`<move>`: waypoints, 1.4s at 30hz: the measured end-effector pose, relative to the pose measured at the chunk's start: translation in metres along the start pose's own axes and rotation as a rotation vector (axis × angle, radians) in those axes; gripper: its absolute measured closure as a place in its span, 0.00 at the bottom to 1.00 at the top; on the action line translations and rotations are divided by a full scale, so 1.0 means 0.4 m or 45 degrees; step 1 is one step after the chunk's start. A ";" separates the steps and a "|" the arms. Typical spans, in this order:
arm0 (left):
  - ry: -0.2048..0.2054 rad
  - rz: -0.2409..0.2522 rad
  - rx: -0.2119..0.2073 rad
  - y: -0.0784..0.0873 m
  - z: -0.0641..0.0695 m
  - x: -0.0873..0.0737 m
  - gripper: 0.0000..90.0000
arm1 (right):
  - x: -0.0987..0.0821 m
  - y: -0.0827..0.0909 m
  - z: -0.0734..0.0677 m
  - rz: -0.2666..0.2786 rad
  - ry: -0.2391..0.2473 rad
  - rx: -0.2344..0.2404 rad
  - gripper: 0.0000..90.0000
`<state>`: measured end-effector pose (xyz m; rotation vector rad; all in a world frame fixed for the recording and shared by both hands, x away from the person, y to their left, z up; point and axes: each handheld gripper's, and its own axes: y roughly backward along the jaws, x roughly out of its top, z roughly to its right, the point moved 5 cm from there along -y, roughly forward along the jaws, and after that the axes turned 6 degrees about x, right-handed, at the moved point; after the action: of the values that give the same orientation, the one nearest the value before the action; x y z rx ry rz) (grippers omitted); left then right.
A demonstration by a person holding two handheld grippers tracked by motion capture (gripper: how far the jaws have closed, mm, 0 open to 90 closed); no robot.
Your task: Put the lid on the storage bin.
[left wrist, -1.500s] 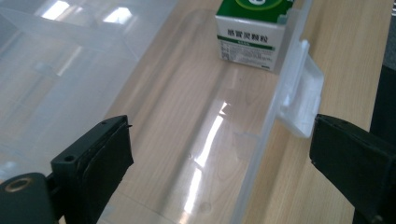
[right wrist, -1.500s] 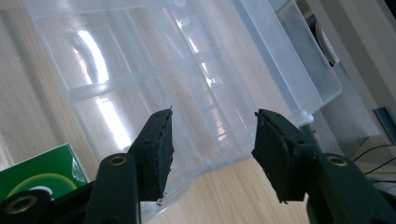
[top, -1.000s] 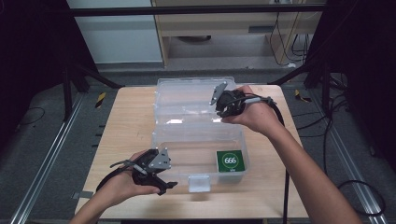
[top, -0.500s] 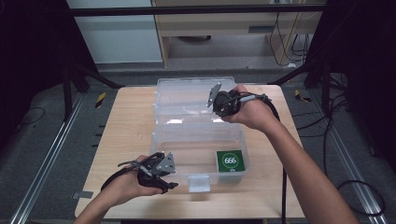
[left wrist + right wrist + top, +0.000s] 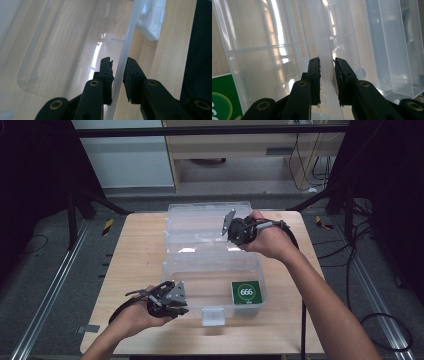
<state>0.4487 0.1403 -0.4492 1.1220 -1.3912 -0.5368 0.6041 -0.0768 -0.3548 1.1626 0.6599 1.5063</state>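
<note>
The clear box (image 5: 215, 270) lies open mid-desk (image 5: 135, 265), unmoved over the last second. The right tongs (image 5: 234, 226) have shifted slightly left, nearly closed astride its hinge ridge; the left tongs (image 5: 176, 304) straddle its near-left wall, steadying it.

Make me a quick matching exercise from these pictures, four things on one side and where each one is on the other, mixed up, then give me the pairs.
Things:
1. left gripper
2. right gripper
3. green card
4. white latch

Places:
A. on the box's front edge, middle
B. at the open lid
C. inside the box, right end
D. at the box's front left wall

Pairs: 1-D, 2-B, 3-C, 4-A
</note>
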 end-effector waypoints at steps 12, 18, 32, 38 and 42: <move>-0.008 -0.006 0.006 -0.008 -0.019 0.007 0.87 | 0.008 -0.009 0.012 -0.015 0.015 -0.017 0.85; 0.011 0.014 0.015 -0.011 -0.020 0.006 0.87 | 0.010 -0.002 0.009 0.019 0.011 0.010 0.89; 0.011 0.022 0.034 -0.015 -0.019 0.005 0.87 | 0.017 0.023 -0.013 0.074 -0.015 0.042 0.93; 0.011 0.019 0.041 -0.017 -0.019 0.005 0.87 | 0.016 0.040 -0.034 0.104 0.001 0.039 0.95; 0.012 0.017 0.051 -0.018 -0.019 0.004 0.86 | 0.012 0.051 -0.048 0.116 0.009 0.037 0.95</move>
<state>0.4583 0.1379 -0.4532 1.1448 -1.4060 -0.4956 0.5783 -0.0745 -0.3425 1.2239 0.6426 1.5827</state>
